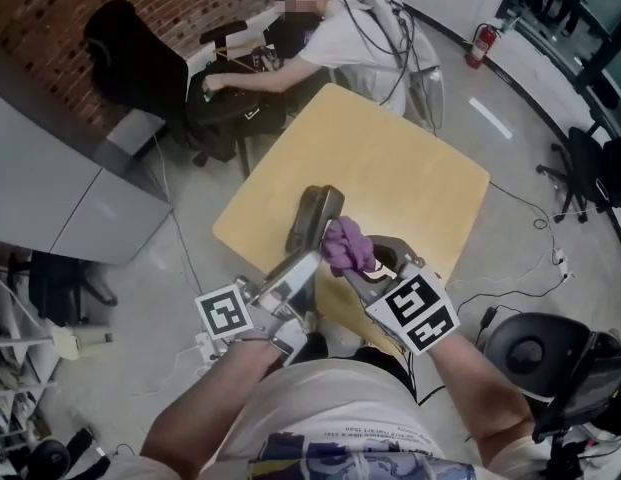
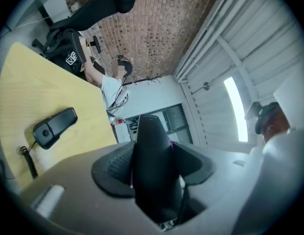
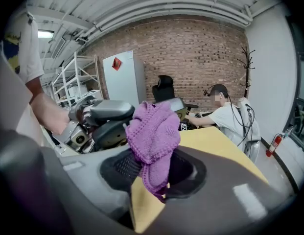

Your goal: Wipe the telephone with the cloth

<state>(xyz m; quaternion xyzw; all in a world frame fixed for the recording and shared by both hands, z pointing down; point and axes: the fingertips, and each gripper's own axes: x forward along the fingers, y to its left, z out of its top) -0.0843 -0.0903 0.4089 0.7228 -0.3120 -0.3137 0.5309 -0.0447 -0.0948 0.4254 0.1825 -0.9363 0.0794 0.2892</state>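
While the left tongs (image 1: 296, 266) are clamped on the dark telephone handset (image 1: 316, 214), which hangs over the near edge of the yellow desk (image 1: 390, 158) and points toward 1 o'clock in the head view, the right tongs (image 1: 362, 268) are closed on a bunched purple cloth (image 1: 346, 246). The cloth sits just beside the handset, at its 4 o'clock; whether the two touch cannot be told. Seen from the left gripper view, the handset stands up between the two pads and fills the gap, with a sliver of purple showing at its 3 o'clock edge. At 9 o'clock of it a second black telephone piece (image 2: 54, 126) lies flat on the desk, a dark cord (image 2: 28, 159) trailing from it. From the right gripper view the cloth droops out of the tongs, and the other hand with the handset crowds in at its 10 o'clock.

Around the desk in the head view:
- A seated person (image 1: 335, 36) in a white shirt is at 12 o'clock, reaching toward 11 o'clock.
- A black office chair (image 1: 130, 43) stands at 10 o'clock before a brick wall (image 1: 50, 8).
- A grey cabinet (image 1: 50, 168) is at 9 o'clock.
- A red fire extinguisher (image 1: 481, 44) is at 1 o'clock.
- Cables (image 1: 535, 213) lie on the floor at 3 o'clock.

The right gripper view adds a white cabinet (image 3: 123, 77) and metal shelving (image 3: 76, 80) along the brick wall
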